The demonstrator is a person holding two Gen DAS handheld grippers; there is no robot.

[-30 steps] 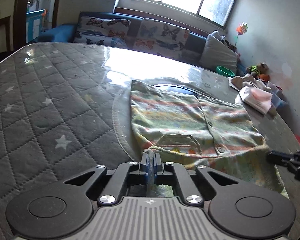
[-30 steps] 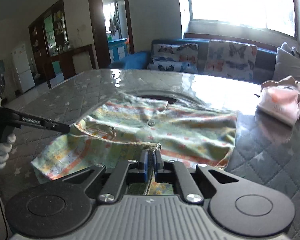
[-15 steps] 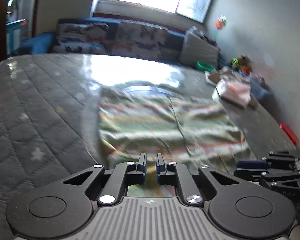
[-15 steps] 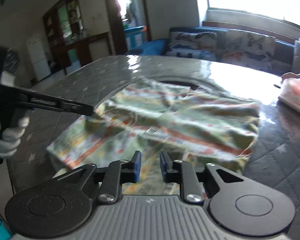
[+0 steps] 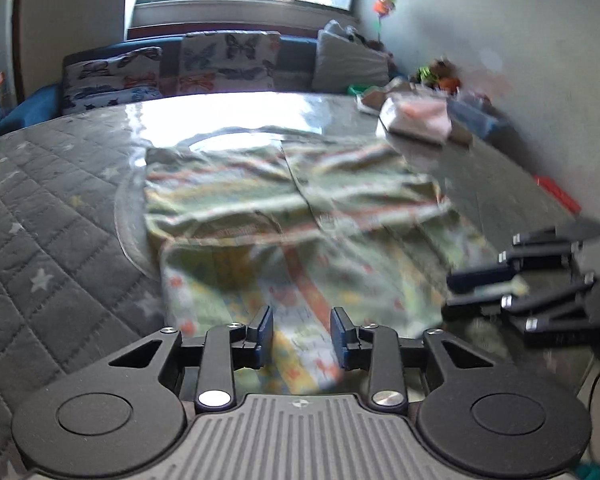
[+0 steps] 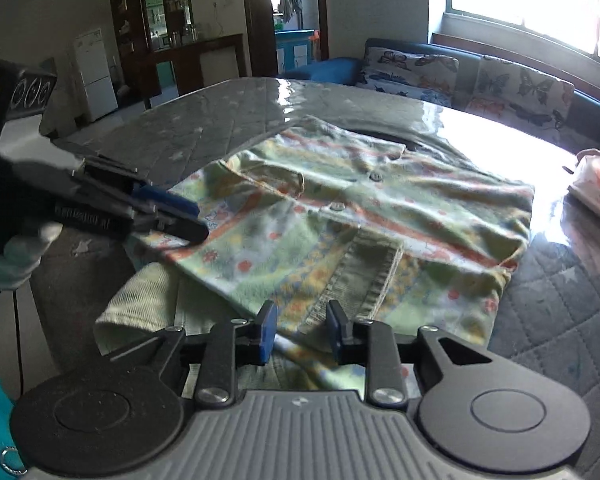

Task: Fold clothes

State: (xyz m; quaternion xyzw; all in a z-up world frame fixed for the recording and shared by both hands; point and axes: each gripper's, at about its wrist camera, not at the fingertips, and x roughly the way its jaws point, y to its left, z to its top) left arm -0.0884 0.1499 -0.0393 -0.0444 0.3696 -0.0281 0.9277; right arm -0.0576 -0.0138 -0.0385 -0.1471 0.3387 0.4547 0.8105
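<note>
A pale green patterned garment [image 5: 300,216] with orange stripes and buttons lies partly folded on the quilted grey table [image 5: 60,208]; it also shows in the right wrist view [image 6: 360,208]. My left gripper [image 5: 302,336] is open and empty above the garment's near edge. My right gripper [image 6: 300,332] is open and empty over a ribbed cuff [image 6: 364,280]. The right gripper shows at the right of the left wrist view [image 5: 520,280], and the left gripper at the left of the right wrist view [image 6: 168,216].
A folded pink-and-white pile [image 5: 416,120] sits at the table's far right, also in the right wrist view [image 6: 596,188]. A sofa with butterfly cushions [image 5: 204,68] stands behind the table. A red object [image 5: 560,196] lies by the wall.
Both grippers were shut on the garment's edge a second ago. Both have opened, let the cloth drop, and pulled back toward me.
</note>
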